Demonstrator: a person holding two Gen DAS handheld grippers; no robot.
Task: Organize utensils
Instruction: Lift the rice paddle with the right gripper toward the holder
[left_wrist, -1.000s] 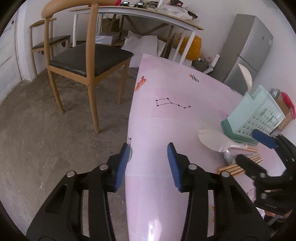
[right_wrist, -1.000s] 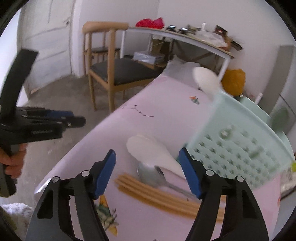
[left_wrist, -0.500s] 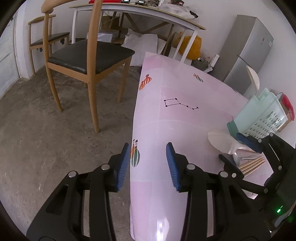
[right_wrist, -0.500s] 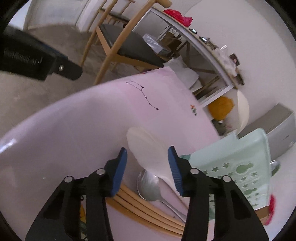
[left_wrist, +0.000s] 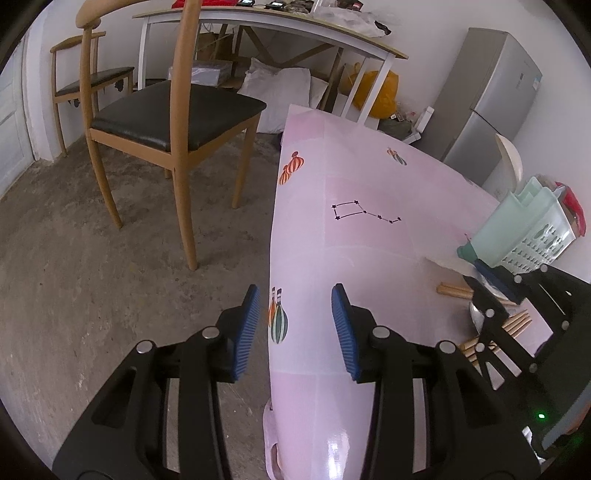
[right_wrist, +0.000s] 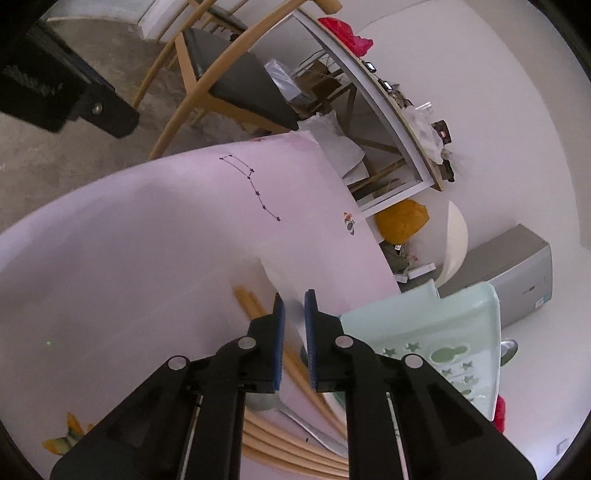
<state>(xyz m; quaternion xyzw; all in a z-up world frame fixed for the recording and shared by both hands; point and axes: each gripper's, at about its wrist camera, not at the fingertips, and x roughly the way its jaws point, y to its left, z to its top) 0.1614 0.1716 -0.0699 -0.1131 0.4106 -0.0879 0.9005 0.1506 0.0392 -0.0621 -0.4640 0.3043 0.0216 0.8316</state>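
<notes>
Left claw (left_wrist: 295, 325): pads apart, nothing between them, hovering over the near edge of the desk (left_wrist: 369, 251), which has a pink printed cover. Left of this claw is bare concrete floor (left_wrist: 92, 277); ahead and left of it stands a wooden chair (left_wrist: 173, 114) with a dark seat. Ahead and well right of it a mint utensil basket (left_wrist: 524, 229) stands on the desk, a white spoon (left_wrist: 511, 158) upright in it. Just right of the left claw is the right claw (left_wrist: 487, 284), low over the loose utensils.

Right claw (right_wrist: 293, 314): jaws closing, only a narrow gap left. The white rice paddle (right_wrist: 275, 273) lies right at the tips and runs in between the pads; whether the pads already press on it, cannot tell. Left of the tips and passing beneath the claw, the wooden chopsticks (right_wrist: 255, 306) lie on the desk. Under the claw body a metal spoon (right_wrist: 262, 402) lies among them. Right of the claw, just beside it, is the mint basket wall with star cut-outs.
</notes>
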